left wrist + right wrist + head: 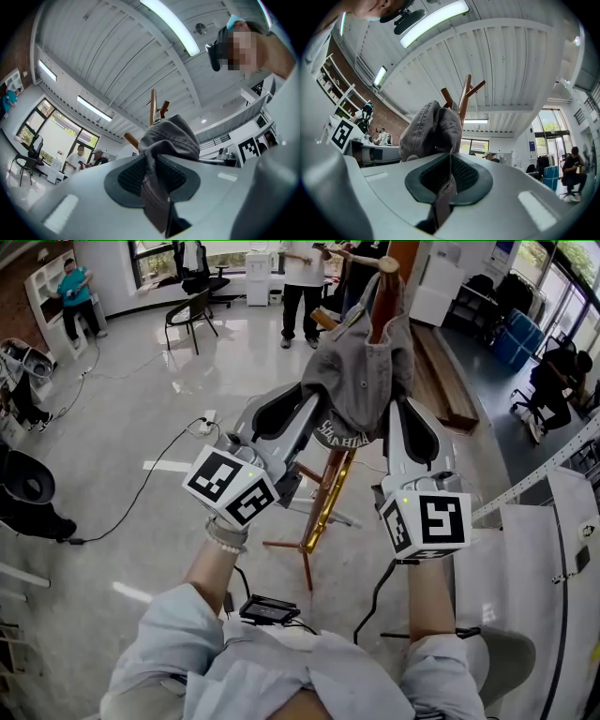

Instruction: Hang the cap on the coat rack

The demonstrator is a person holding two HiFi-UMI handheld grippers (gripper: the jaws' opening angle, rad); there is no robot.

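A grey cap [361,371] drapes over the top of the wooden coat rack [382,298]. My left gripper [314,418] is shut on the cap's left edge and my right gripper [394,423] is shut on its right edge. In the left gripper view the cap [171,138] bulges above the jaws, a fold of fabric pinched between the pads, with the coat rack's pegs [154,110] behind it. The right gripper view shows the cap [433,129] clamped the same way, the coat rack [464,96] rising just behind it.
The rack's pole and legs [319,512] stand on the shiny floor between my arms. A wooden bench [441,371] lies to the right, a white table [544,540] at the right edge. A black chair [192,315] and people [302,282] are farther back.
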